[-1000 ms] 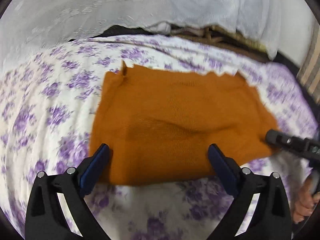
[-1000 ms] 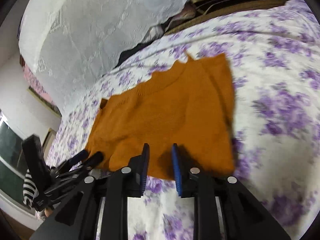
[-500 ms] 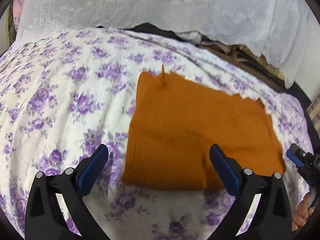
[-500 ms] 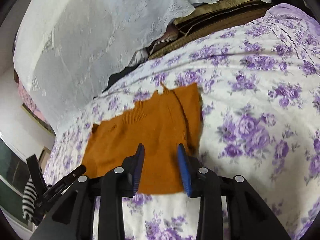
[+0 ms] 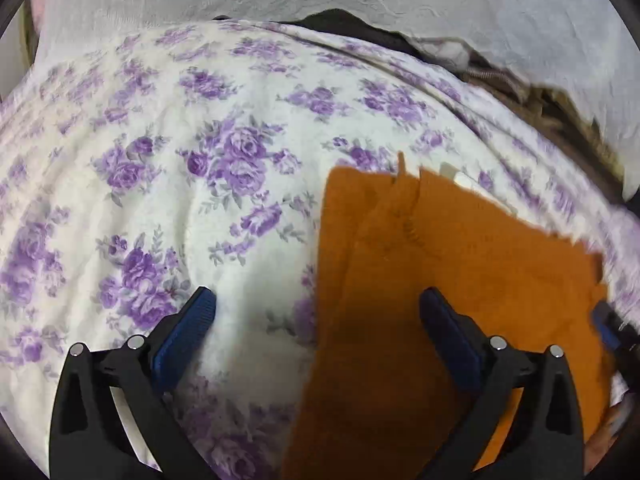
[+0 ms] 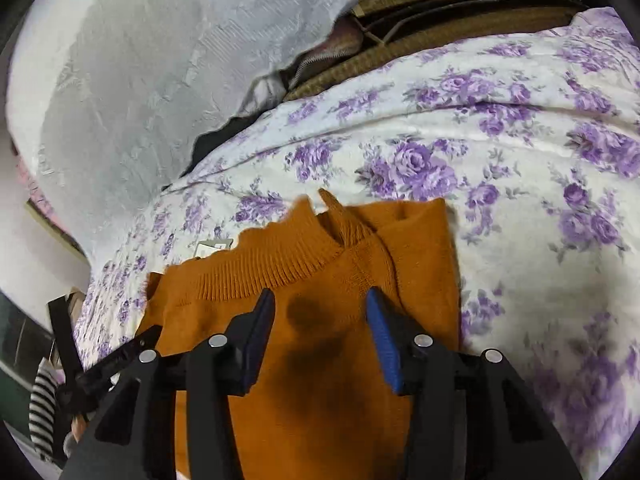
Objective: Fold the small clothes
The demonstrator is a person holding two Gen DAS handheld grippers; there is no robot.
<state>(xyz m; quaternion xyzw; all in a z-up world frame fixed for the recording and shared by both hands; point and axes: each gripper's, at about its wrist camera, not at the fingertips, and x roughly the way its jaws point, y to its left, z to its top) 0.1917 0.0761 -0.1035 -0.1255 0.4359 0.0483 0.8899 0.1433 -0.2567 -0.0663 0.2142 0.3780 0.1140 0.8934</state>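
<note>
An orange knitted sweater [image 5: 460, 280] lies flat on the bed, folded into a rough rectangle; in the right wrist view [image 6: 320, 288] its ribbed collar faces away from me. My left gripper [image 5: 318, 316] is wide open and empty, hovering over the sweater's left edge. One finger is above the sheet, the other above the knit. My right gripper [image 6: 320, 328] is open and empty, low over the sweater just below the collar. The right gripper's tip [image 5: 610, 328] shows at the sweater's right edge in the left wrist view.
The bed is covered by a white sheet with purple roses [image 5: 200, 184]. A white lace curtain [image 6: 160, 60] hangs behind the bed. Dark bags and brown woven items [image 6: 440, 36] sit at the far edge. The left gripper [image 6: 100, 364] shows at the lower left of the right wrist view.
Both grippers have moved closer over the sweater. The left has shifted left so that the sweater now lies to its right. The right gripper's jaws have opened wider.
</note>
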